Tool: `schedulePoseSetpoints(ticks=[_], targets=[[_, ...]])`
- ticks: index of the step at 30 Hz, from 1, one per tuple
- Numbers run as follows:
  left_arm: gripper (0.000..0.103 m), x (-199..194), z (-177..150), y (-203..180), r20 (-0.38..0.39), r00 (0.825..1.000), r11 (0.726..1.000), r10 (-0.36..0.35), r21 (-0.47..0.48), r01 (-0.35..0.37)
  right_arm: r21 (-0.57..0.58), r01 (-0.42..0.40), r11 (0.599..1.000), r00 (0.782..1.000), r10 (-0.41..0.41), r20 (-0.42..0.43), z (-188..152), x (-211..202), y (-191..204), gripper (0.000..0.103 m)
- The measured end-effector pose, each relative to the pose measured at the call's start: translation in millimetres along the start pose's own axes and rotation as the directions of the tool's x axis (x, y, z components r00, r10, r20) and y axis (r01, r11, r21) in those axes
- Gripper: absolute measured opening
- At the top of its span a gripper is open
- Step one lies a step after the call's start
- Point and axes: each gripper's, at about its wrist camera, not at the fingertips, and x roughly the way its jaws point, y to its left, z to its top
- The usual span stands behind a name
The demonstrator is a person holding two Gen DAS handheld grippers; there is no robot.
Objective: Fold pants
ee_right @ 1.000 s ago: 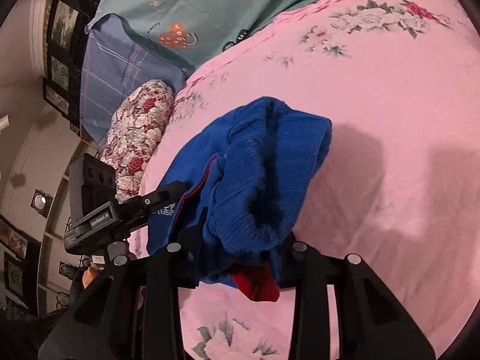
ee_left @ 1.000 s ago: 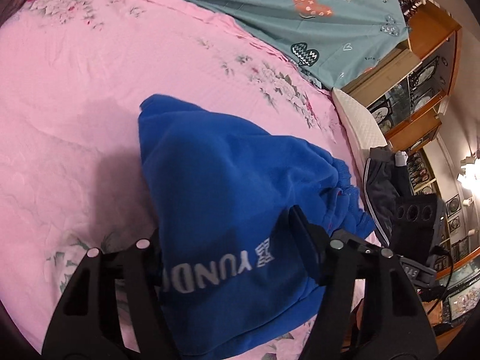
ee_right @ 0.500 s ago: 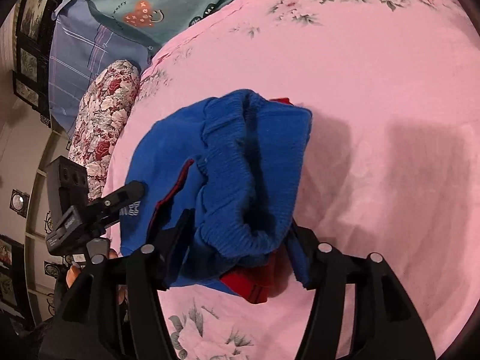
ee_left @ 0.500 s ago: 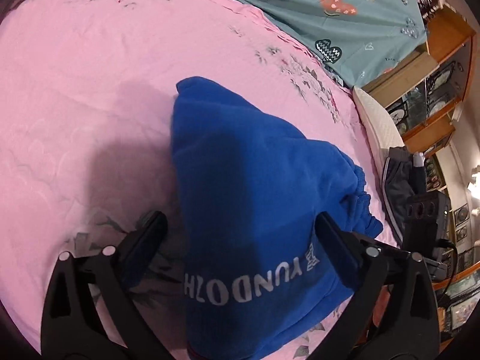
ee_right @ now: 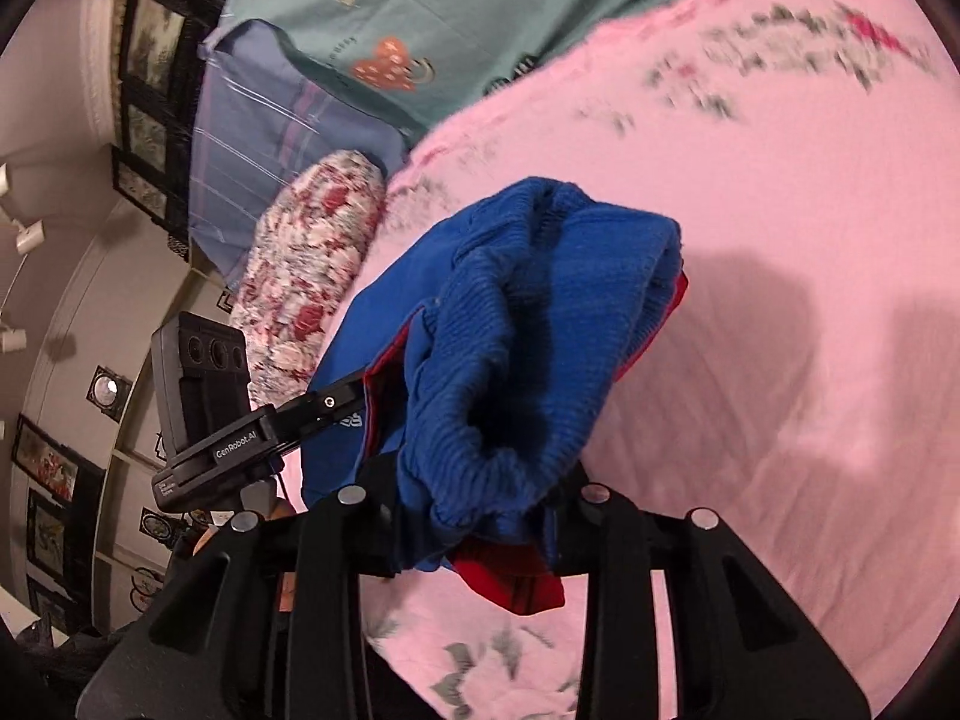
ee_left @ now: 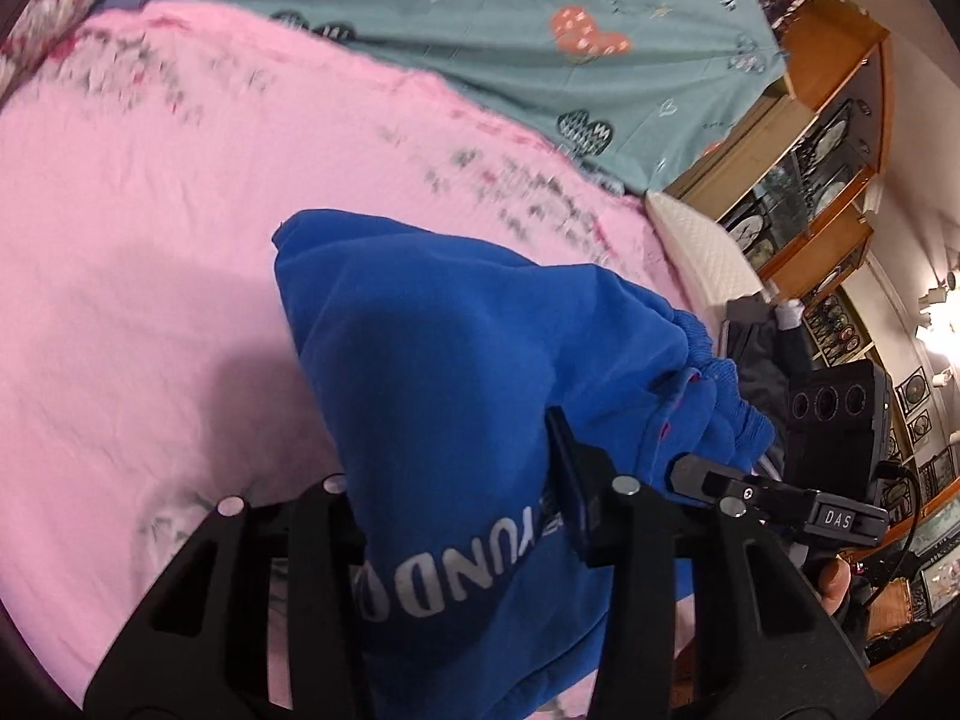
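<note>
The folded blue pants (ee_left: 456, 372) with grey lettering hang bunched above the pink floral bedsheet (ee_left: 150, 252). My left gripper (ee_left: 462, 516) is shut on the lettered side of the pants. My right gripper (ee_right: 480, 516) is shut on the ribbed blue waistband end (ee_right: 540, 324), where red trim shows underneath. Each gripper shows in the other's view: the right one at the right of the left wrist view (ee_left: 780, 498), the left one at the left of the right wrist view (ee_right: 270, 426). The far side of the bundle is hidden.
A teal heart-print quilt (ee_left: 480, 18) lies along the far side of the bed. A floral pillow (ee_right: 306, 276) and a blue striped one (ee_right: 264, 138) lie at one end. Dark clothing (ee_left: 756, 348) and wooden shelves (ee_left: 828, 138) stand beyond the bed edge.
Both grippers opened about half a second ago and have closed on the pants again. The bundle is now lifted off the sheet and the views are blurred by motion.
</note>
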Motion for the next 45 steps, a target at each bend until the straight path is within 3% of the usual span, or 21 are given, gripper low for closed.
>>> schedulePoseSetpoints(ticks=[9, 15, 22, 24, 26, 27, 29, 32, 33, 35, 38, 39, 40, 41, 42, 43, 44, 45], targets=[[0.044, -59, 82, -64, 0.202, 0.979, 0.988, 0.01, 0.148, -0.04, -0.198, 0.054, 0.979, 0.988, -0.024, 0.151, 76, -53, 91, 0.033], [0.044, -36, 163, -56, 0.297, 0.954, 0.985, 0.04, 0.148, -0.088, -0.241, 0.119, 0.963, 0.974, -0.066, 0.217, 157, -28, 96, 0.033], [0.045, 76, 257, 8, 0.33, 0.938, 0.985, 0.104, 0.098, -0.144, -0.226, 0.141, 0.964, 0.965, -0.083, 0.247, 263, 65, 26, 0.033], [0.051, 125, 281, 38, 0.315, 0.937, 0.982, 0.149, 0.066, -0.178, -0.231, 0.183, 0.956, 0.957, -0.119, 0.264, 285, 100, -3, 0.037], [0.063, 174, 295, 72, 0.281, 0.93, 0.967, 0.238, 0.017, -0.253, -0.186, 0.301, 0.935, 0.935, -0.25, 0.252, 303, 144, -45, 0.047], [0.064, 196, 299, 91, 0.23, 0.928, 0.955, 0.292, -0.019, -0.296, -0.141, 0.367, 0.919, 0.918, -0.334, 0.213, 307, 163, -67, 0.048], [0.064, 217, 303, 125, 0.146, 0.923, 0.934, 0.356, -0.09, -0.346, -0.092, 0.503, 0.859, 0.859, -0.486, 0.161, 309, 184, -101, 0.048], [0.076, 195, 298, 151, 0.175, 0.922, 0.934, 0.346, -0.158, -0.32, -0.055, 0.504, 0.862, 0.845, -0.479, 0.24, 299, 160, -113, 0.048], [0.078, 183, 296, 153, 0.199, 0.915, 0.932, 0.35, -0.172, -0.319, -0.055, 0.511, 0.858, 0.835, -0.48, 0.27, 297, 150, -112, 0.048], [0.083, 161, 292, 151, 0.251, 0.896, 0.927, 0.367, -0.178, -0.33, -0.062, 0.481, 0.874, 0.841, -0.441, 0.315, 297, 136, -101, 0.048], [0.089, 159, 289, 128, 0.276, 0.877, 0.919, 0.393, -0.094, -0.383, -0.139, 0.422, 0.896, 0.875, -0.363, 0.321, 304, 137, -81, 0.048], [0.089, 166, 286, 120, 0.261, 0.87, 0.906, 0.418, -0.049, -0.421, -0.166, 0.404, 0.9, 0.891, -0.347, 0.293, 307, 148, -74, 0.048], [0.089, 179, 284, 114, 0.241, 0.85, 0.876, 0.468, 0.001, -0.482, -0.182, 0.396, 0.9, 0.903, -0.345, 0.256, 310, 160, -72, 0.048], [0.089, 198, 284, 117, 0.2, 0.807, 0.82, 0.556, 0.028, -0.572, -0.188, 0.417, 0.889, 0.901, -0.377, 0.213, 313, 176, -72, 0.047], [0.09, 208, 286, 127, 0.153, 0.789, 0.797, 0.595, 0.018, -0.604, -0.179, 0.446, 0.877, 0.893, -0.422, 0.158, 316, 194, -76, 0.046], [0.091, 214, 286, 142, 0.107, 0.79, 0.796, 0.603, -0.02, -0.605, -0.149, 0.486, 0.861, 0.874, -0.477, 0.091, 318, 213, -89, 0.045], [0.095, 215, 286, 155, 0.085, 0.792, 0.797, 0.604, -0.072, -0.6, -0.132, 0.494, 0.86, 0.87, -0.49, 0.06, 319, 221, -98, 0.043], [0.096, 212, 286, 161, 0.087, 0.791, 0.795, 0.606, -0.098, -0.598, -0.134, 0.493, 0.86, 0.87, -0.485, 0.087, 319, 219, -96, 0.043]])
